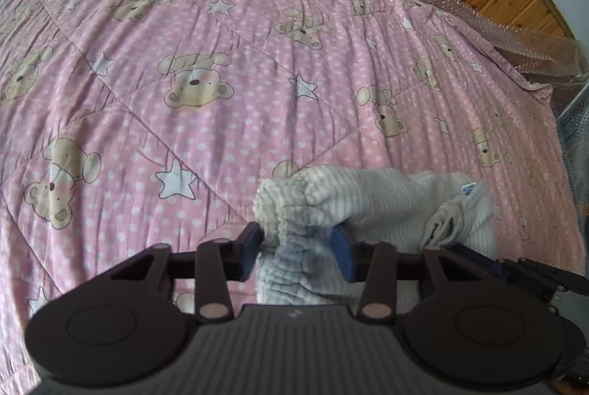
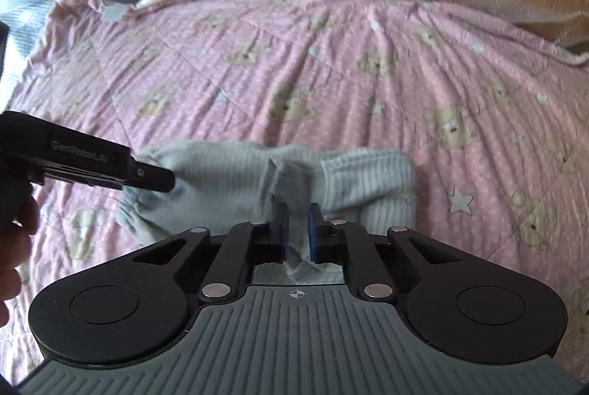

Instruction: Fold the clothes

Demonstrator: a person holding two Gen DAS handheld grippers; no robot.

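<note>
Low in each frame, both the left hand-held gripper (image 1: 298, 247) and right hand-held gripper (image 2: 297, 231) are clamped on the grey ribbed garment (image 2: 239, 181) over the pink quilt (image 1: 221, 82).

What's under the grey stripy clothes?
The pink teddy-bear quilt lies under the grey ribbed garment. Whatever is beneath the quilt is covered.

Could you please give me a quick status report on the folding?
Left gripper and right gripper both clamped on grey ribbed garment. Garment bunched on pink quilt. Nothing obstructing.
</note>
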